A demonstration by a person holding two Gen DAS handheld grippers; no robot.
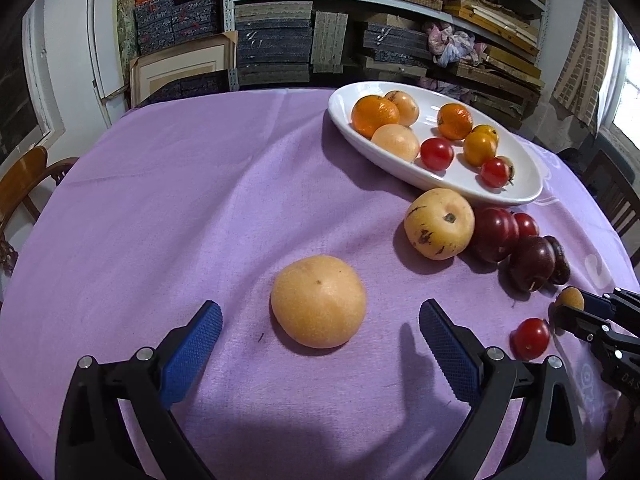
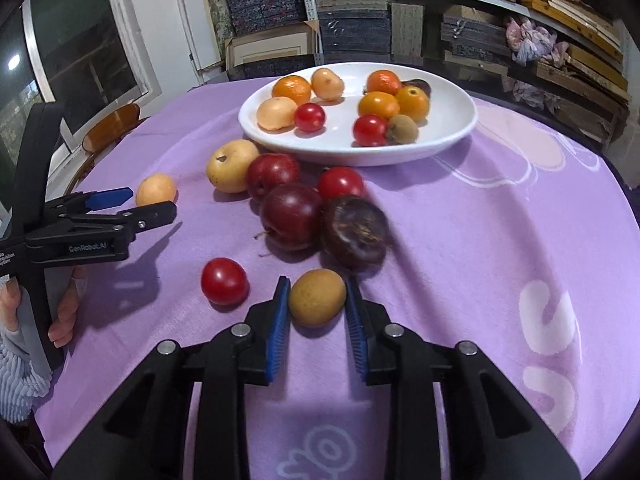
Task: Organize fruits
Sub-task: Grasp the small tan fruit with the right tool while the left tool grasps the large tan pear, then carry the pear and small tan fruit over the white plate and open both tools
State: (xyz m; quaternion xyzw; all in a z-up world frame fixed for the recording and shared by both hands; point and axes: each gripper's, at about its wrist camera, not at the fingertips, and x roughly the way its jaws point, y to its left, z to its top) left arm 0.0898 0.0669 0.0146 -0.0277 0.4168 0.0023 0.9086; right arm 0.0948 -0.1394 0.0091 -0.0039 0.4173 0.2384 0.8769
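Right now the right tool is clenched on a small round tan-brown fruit, its blue ribbed pads pressing the fruit's two sides while the fruit sits low on the worktop covered with a lilac cloth. Just left of that fruit lies a glossy red cherry tomato, apart from the pads. Beyond the tool a cluster of loose fruit sits together: a wrinkled dark-purple round fruit, a dark-red plum touching it, a second dark-red plum, a red tomato and a pale yellow speckled apple.

Farther back stands a white oval ceramic dish holding oranges, pale peach-coloured fruits, yellow-orange tomatoes, red cherry tomatoes and a fuzzy brown fruit.

The left tool is released, its blue pads spread wide on either side of a large pale-orange round fruit without touching it; that fruit rests alone on the cloth, well apart from the dish. In the right wrist view a person's hand with a grey ribbed sleeve grips the left tool's handle. Shelves stacked with flat boxes fill the wall behind the worktop.
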